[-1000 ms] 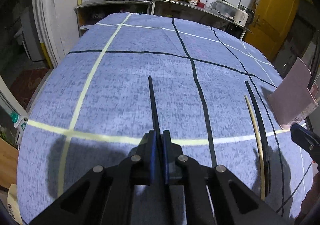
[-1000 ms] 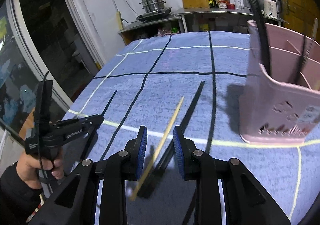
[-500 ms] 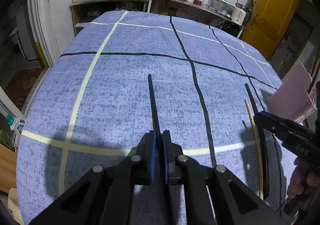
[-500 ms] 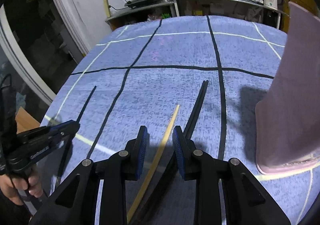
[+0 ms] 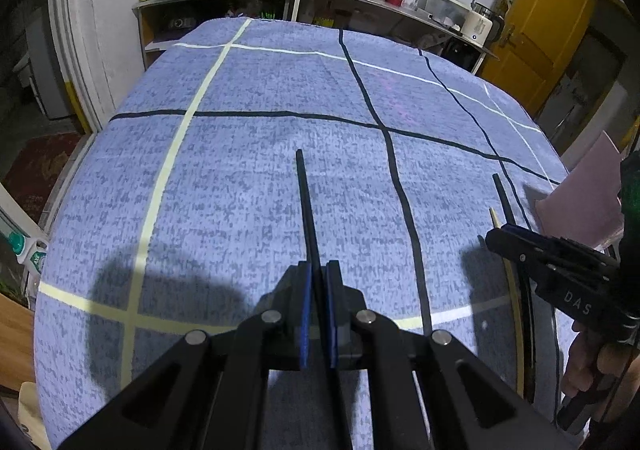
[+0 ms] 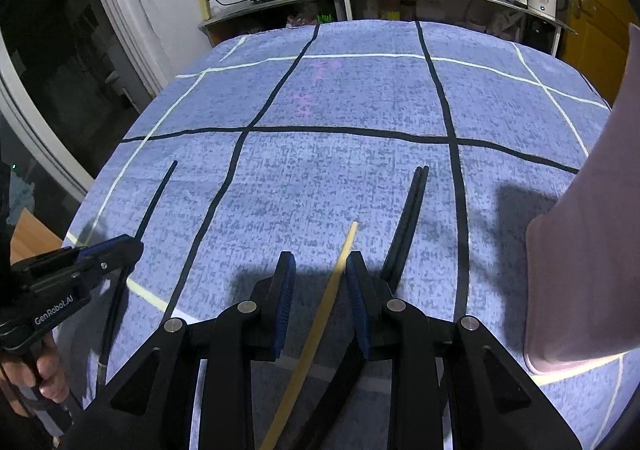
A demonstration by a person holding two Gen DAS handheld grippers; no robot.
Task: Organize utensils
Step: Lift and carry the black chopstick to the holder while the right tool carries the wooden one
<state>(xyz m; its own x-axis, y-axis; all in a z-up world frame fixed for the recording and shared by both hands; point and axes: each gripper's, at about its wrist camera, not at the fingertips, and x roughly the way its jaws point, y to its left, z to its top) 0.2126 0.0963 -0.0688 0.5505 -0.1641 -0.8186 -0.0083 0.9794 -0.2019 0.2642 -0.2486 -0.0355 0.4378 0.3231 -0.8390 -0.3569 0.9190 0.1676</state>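
Lowered, the right gripper (image 6: 320,302) straddles the tan chopstick (image 6: 320,314), fingers apart; left gripper (image 5: 318,310) clamps the black chopstick (image 5: 306,210).

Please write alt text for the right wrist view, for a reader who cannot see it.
The open right claw straddles a pale wooden chopstick lying on a blue checked tablecloth, with black chopsticks just right of it. A pink utensil holder stands at right; the left claw grips another black chopstick at left.
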